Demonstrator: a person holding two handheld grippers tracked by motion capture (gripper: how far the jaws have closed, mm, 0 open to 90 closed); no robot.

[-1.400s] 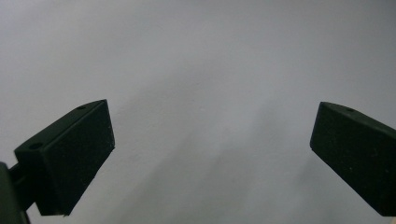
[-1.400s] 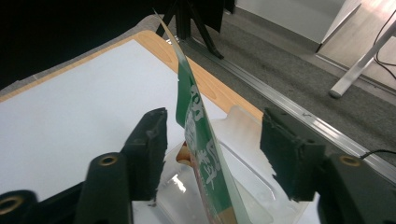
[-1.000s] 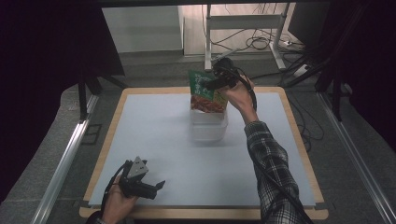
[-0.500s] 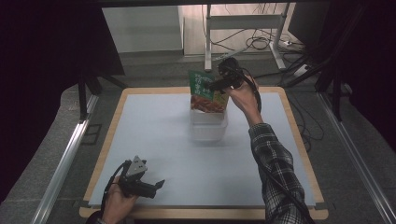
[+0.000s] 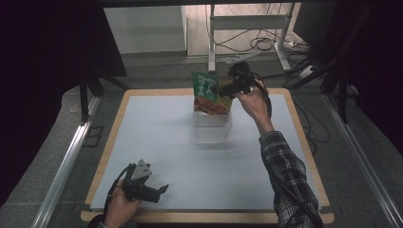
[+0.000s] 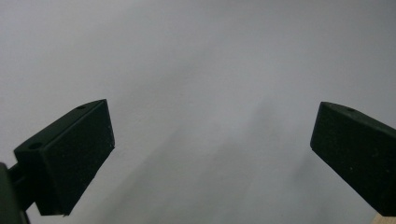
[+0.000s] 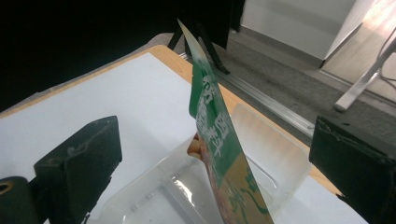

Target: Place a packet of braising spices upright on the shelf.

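I am looking down on a pale grey-white table [image 5: 157, 142] with a wooden edge, set in a dim room; a metal desk frame [image 5: 247, 28] and loose cables [image 5: 266, 45] lie on the floor beyond it.

My right gripper [image 7: 212, 154] has its jaws spread wide, one on each side of a green food pouch [image 7: 219, 144], and neither jaw touches the pouch in the right gripper view. The pouch stands on its lower edge inside a clear plastic tray [image 7: 275, 149], leaning slightly, its top corner well above the tray's rim. In the high view the pouch [image 5: 207, 93] sits at the far middle of the table with the tray [image 5: 212, 128] under it, and the right gripper [image 5: 219, 88] hangs at the pouch's upper right edge, the right hand [image 5: 252, 102] and a plaid sleeve [image 5: 285, 175] reaching back from it.

My left gripper [image 6: 212, 154] also has its jaws spread apart, with only bare tabletop between them. In the high view it [image 5: 164, 189] lies low at the near left corner of the table, held by the left hand [image 5: 121, 206], well apart from the tray.
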